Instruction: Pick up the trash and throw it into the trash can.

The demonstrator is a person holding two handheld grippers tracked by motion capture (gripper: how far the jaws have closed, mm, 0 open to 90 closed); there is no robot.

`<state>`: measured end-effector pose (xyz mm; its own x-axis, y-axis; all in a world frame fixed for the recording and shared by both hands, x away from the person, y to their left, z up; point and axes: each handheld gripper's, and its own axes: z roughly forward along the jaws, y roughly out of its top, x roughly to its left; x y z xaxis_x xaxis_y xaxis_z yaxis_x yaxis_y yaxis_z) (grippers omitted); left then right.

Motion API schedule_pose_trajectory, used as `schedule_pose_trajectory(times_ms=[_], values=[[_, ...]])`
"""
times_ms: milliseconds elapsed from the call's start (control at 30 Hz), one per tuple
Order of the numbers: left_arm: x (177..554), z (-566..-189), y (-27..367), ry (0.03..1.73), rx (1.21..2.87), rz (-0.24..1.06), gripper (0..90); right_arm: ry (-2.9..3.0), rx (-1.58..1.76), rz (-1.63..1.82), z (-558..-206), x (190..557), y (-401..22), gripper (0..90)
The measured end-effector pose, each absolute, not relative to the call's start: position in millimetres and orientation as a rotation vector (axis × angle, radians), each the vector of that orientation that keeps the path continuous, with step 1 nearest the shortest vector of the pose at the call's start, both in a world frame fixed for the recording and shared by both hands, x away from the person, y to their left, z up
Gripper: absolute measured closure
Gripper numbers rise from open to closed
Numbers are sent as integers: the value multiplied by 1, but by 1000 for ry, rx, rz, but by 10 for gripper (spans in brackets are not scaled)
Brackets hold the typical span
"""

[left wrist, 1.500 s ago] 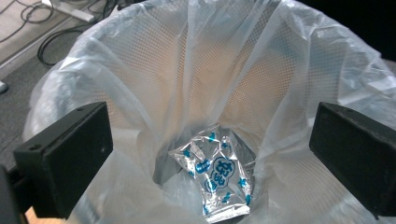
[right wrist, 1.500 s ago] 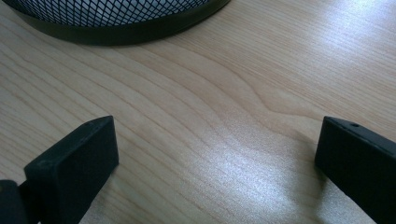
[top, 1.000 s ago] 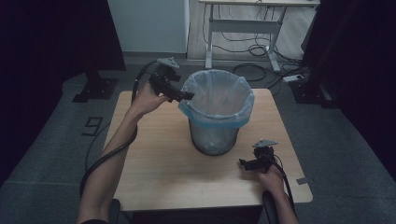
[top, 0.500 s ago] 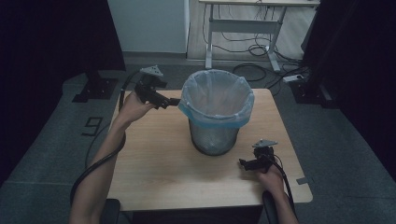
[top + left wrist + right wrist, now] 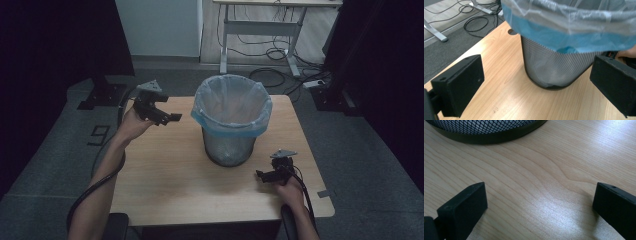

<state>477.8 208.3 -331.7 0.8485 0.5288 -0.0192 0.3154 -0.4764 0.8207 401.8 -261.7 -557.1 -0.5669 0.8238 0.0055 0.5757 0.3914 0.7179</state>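
We had a wooden table (image 5: 165, 185) with a mesh bin (image 5: 231, 145) standing upright near its middle, a little toward the far edge, mouth up, its axis vertical. A clear liner (image 5: 232, 100) with a blue band (image 5: 227, 129) folded over the rim. Plenty of bare wood lay on the near side and to the left of the bin; on the right the strip was narrower. Our left gripper (image 5: 172, 117) hung above the table's far left corner, jaws pointing right toward the bin, apart from it. Our right gripper (image 5: 262, 175) sat low near the front right edge, jaws pointing left, just beside the bin's base. From the left gripper (image 5: 534, 87) view we saw both jaws spread wide with nothing between them, the bin (image 5: 556, 67) side-on ahead, the blue band (image 5: 574, 37) hanging over the mesh, and cables (image 5: 481, 20) on the floor past the table edge. From the right gripper (image 5: 539, 210) view the jaws stood wide apart too, empty, close over the wood grain, with the bin's black base ring (image 5: 489, 136) curving across the top.
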Motion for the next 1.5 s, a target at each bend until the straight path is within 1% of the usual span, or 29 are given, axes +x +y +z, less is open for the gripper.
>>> schedule_pose_trajectory(times_ms=[567, 1133, 1500], values=[[468, -351, 242, 667, 2085, 309, 0, 2303, 1213, 978, -557, 402, -262, 0], [451, -367, 275, 744, 2078, 384, 0, 2303, 1213, 979, -557, 402, -262, 0], [445, -384, 286, 769, 2052, 387, 0, 2302, 1214, 980, -557, 402, -262, 0]])
